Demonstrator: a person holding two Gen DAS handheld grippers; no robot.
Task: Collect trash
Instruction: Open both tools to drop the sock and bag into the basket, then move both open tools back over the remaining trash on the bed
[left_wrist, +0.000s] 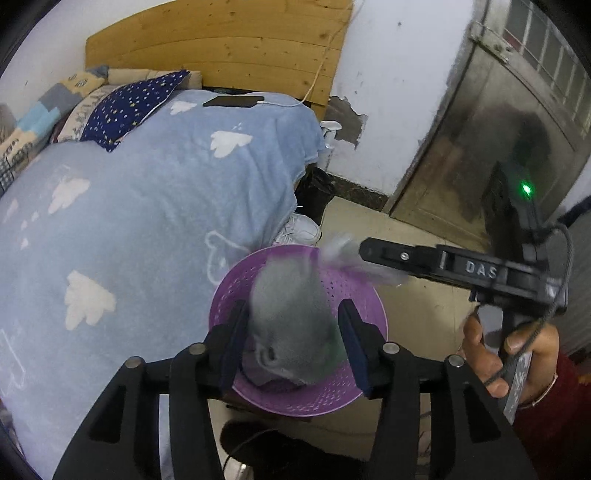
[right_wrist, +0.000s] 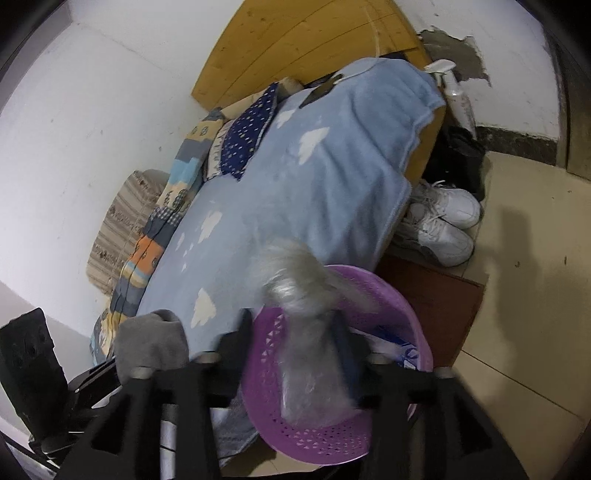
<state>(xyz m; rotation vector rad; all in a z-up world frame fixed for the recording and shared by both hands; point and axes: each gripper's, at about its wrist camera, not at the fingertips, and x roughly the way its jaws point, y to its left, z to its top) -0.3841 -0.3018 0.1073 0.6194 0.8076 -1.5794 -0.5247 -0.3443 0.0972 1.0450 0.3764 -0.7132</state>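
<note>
Trash here is two soft grey pieces caught over the purple perforated basket (left_wrist: 295, 398), which sits low in both frames beside the blue cloud-print bed (left_wrist: 147, 206). In the left wrist view the grey wad (left_wrist: 291, 325) lies between the left gripper (left_wrist: 291, 332) fingers at lower centre, directly above the basket's mouth; the jaws stand partly apart and seem to have let go, the wad blurred as though falling, though I cannot be sure the left pad is clear of it. That placement makes sense: releasing right over the opening lets the piece drop in without aiming. The right gripper (left_wrist: 369, 254) reaches in from the right edge of that frame, held by a hand (left_wrist: 509, 354) at lower right, with a pale crumpled scrap (left_wrist: 340, 251) blurred at its tip over the basket rim. Only the right wrist view shows that scrap (right_wrist: 306, 325) properly: a streaked silvery-grey smear in front of the right gripper's (right_wrist: 295, 347) half-open jaws, apparently free. It also shows white sneakers (right_wrist: 443, 218) and a brown box (right_wrist: 436, 295) beyond the basket, while the left view alone shows a phone (left_wrist: 232, 100) near the wooden headboard (left_wrist: 221, 40).
</note>
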